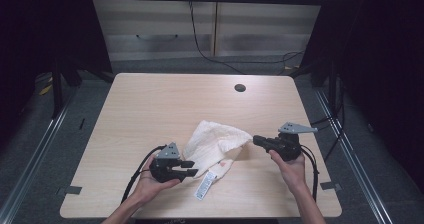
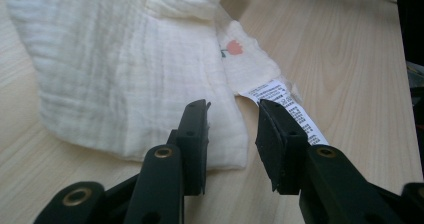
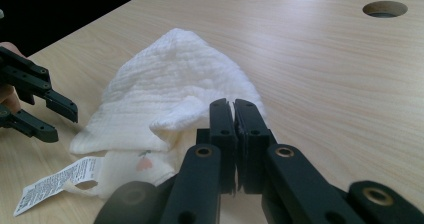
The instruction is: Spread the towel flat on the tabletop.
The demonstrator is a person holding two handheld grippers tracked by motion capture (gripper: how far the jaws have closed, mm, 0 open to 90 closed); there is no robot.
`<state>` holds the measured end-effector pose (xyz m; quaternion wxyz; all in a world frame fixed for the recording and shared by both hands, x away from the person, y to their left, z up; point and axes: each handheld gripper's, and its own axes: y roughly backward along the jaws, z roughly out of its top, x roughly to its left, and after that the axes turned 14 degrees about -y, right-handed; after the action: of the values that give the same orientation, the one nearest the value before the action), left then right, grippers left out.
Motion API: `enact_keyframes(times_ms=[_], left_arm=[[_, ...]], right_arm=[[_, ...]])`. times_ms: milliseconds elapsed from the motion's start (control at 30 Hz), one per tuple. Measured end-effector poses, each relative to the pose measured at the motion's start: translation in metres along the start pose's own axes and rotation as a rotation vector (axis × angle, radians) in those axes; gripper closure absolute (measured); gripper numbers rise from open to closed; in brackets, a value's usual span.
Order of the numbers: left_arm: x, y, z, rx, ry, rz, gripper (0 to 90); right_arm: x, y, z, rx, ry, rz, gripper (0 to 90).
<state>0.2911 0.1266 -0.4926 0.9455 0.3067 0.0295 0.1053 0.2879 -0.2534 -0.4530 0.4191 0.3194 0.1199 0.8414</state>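
My left gripper (image 2: pixel 232 115) hangs with jaws apart at the near hem of the cream cloth (image 1: pixel 212 143), which lies toward the tabletop's (image 1: pixel 150 104) near edge. My right gripper (image 3: pixel 234 115), jaws together, seems to pinch its far corner. Next, I judge, a left-side pinch.

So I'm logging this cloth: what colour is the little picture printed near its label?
Pinkish red, with a small dark stem, on the cream cloth; the left gripper view shows it best.
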Motion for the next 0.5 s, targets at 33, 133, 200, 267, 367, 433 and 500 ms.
enact_keyframes(times_ms=[33, 133, 200, 267, 367, 433, 500], left_arm=[[0.0, -0.001, 0.0, 0.006, -0.002, -0.001, 66.4], [0.002, -0.004, -0.002, 0.007, 0.008, 0.004, 66.5], [0.003, -0.007, -0.004, 0.011, 0.025, 0.001, 65.3], [0.002, -0.009, -0.004, 0.033, 0.013, -0.001, 64.0], [-0.002, -0.013, -0.003, 0.043, -0.009, 0.004, 63.1], [-0.002, -0.015, -0.004, 0.063, -0.023, 0.005, 61.2], [-0.002, -0.017, -0.004, 0.055, -0.017, 0.007, 57.8]], right_arm=[[0.0, 0.0, 0.0, 0.001, -0.001, -0.003, 87.6], [-0.002, -0.002, -0.001, 0.004, 0.002, -0.001, 87.6], [-0.002, -0.003, -0.001, 0.01, 0.002, -0.008, 87.6], [-0.002, -0.003, -0.001, 0.01, 0.0, -0.006, 87.5], [-0.002, -0.002, 0.0, 0.005, 0.002, -0.005, 87.4], [-0.002, -0.001, 0.0, 0.005, -0.001, -0.006, 87.4], [-0.002, -0.001, 0.0, 0.002, 0.003, -0.004, 87.4]])
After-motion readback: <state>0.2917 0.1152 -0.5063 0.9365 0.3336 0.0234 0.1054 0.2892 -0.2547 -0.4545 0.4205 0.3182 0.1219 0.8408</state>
